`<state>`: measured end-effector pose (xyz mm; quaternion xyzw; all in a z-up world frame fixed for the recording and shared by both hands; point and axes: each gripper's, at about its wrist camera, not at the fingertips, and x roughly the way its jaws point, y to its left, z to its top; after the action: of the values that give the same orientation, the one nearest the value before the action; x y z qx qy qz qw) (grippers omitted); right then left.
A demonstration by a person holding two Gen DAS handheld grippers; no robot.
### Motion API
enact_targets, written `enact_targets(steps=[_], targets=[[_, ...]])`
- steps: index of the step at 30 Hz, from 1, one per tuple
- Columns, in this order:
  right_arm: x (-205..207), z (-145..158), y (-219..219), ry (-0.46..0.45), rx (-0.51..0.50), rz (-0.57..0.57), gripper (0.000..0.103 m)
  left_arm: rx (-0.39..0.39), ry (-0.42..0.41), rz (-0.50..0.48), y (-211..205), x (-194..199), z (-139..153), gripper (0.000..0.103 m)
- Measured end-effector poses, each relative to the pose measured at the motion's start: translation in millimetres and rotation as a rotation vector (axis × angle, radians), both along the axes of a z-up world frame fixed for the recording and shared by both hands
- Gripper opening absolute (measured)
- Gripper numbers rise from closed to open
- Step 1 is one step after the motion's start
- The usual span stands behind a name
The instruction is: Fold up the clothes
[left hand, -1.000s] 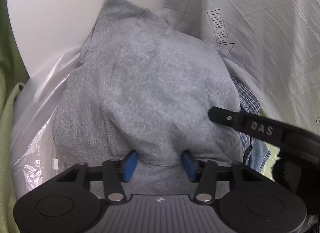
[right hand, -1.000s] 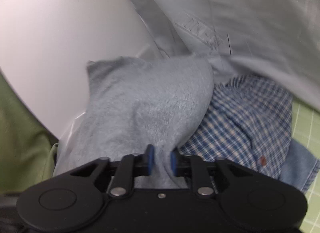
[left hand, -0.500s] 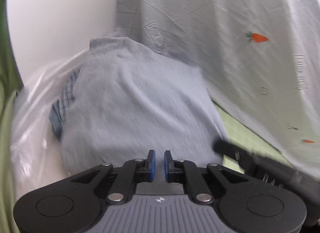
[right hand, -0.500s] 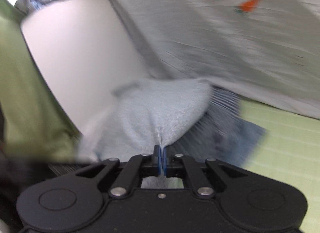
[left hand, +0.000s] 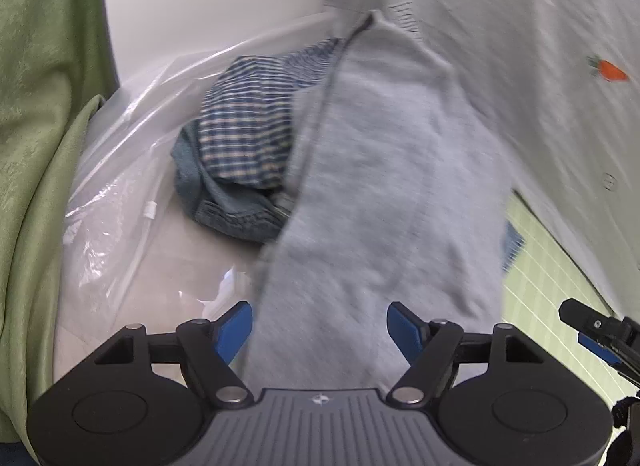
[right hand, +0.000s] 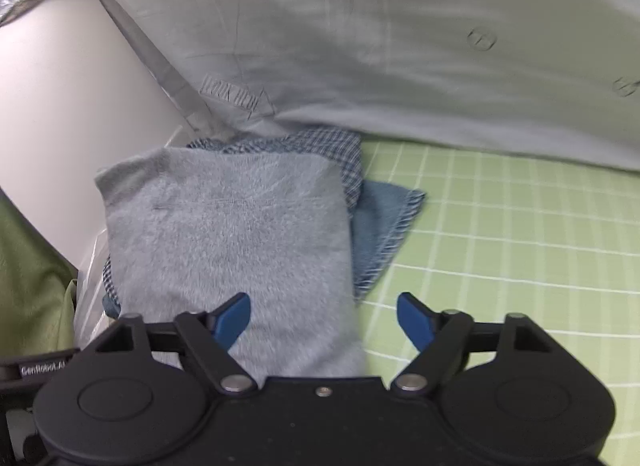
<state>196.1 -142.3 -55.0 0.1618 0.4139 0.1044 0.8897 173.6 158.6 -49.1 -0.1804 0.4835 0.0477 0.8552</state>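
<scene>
Right wrist view shows my grippers [right hand: 323, 316] [left hand: 320, 328] both spread wide over the folded grey garment [right hand: 228, 234] on the pile, so I should keep its edges square.

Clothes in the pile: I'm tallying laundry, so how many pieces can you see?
3: a grey garment on top, a blue checked shirt beneath it, and a denim piece at the bottom, sticking out to the right. More may be hidden underneath.
</scene>
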Motion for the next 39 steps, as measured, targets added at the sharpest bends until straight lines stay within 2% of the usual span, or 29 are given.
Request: enact_targets(steps=[6,8,10,12,13,14,16,17,18,20,24,26,28,30,31,32,35,36,38,39], targets=[[52,-53,18,0.129,0.101,0.031,0.085,-0.027,0.046,0.034,20,23,-22,0.075],[63,-68,18,0.174,0.169,0.014,0.092,-0.036,0.061,0.046,27,31,-29,0.075],[69,-77,13,0.202,0.226,-0.006,0.091,-0.043,0.075,0.044,28,36,-35,0.074],[65,-77,7,0.178,0.236,0.010,0.059,-0.055,0.078,0.030,26,37,-35,0.067],[62,-74,3,0.160,0.234,0.018,0.024,-0.062,0.078,0.023,25,37,-35,0.064],[58,-70,-3,0.149,0.242,0.017,0.019,-0.070,0.079,0.013,23,36,-35,0.057],[41,-59,-13,0.110,0.241,-0.001,0.015,-0.079,0.079,-0.015,17,35,-32,0.049],[30,-53,-17,0.091,0.229,-0.011,0.014,-0.081,0.078,-0.029,13,33,-30,0.041],[19,-46,-22,0.072,0.217,-0.020,0.013,-0.086,0.074,-0.049,7,30,-27,0.024],[-7,-33,-33,0.037,0.188,-0.042,0.012,-0.105,0.058,-0.105,-13,19,-20,0.008],[-69,-18,-64,0.022,0.080,-0.102,0.012,-0.136,0.031,-0.207,-51,-5,-8,0.008],[-99,-15,-82,0.044,-0.027,-0.150,0.012,-0.127,0.049,-0.207,-60,-16,-9,0.009],[-124,-18,-104,0.114,-0.141,-0.217,0.014,-0.119,0.067,-0.206,-70,-28,-11,0.009],[-141,-19,-123,0.159,-0.236,-0.289,0.019,-0.110,0.085,-0.206,-80,-40,-12,0.012],[-144,-16,-128,0.151,-0.253,-0.311,0.022,-0.106,0.095,-0.206,-84,-46,-13,0.013],[-147,-13,-133,0.143,-0.270,-0.332,0.033,-0.102,0.104,-0.206,-89,-52,-14,0.017],[-144,0,-137,0.089,-0.275,-0.341,0.061,-0.088,0.130,-0.203,-102,-67,-17,0.020],[-138,4,-130,0.069,-0.280,-0.318,0.064,-0.083,0.136,-0.196,-102,-67,-18,0.023],[-123,9,-114,0.032,-0.287,-0.262,0.076,-0.072,0.148,-0.183,-102,-67,-21,0.027],[-114,10,-105,0.016,-0.289,-0.230,0.077,-0.067,0.155,-0.176,-102,-67,-22,0.029]])
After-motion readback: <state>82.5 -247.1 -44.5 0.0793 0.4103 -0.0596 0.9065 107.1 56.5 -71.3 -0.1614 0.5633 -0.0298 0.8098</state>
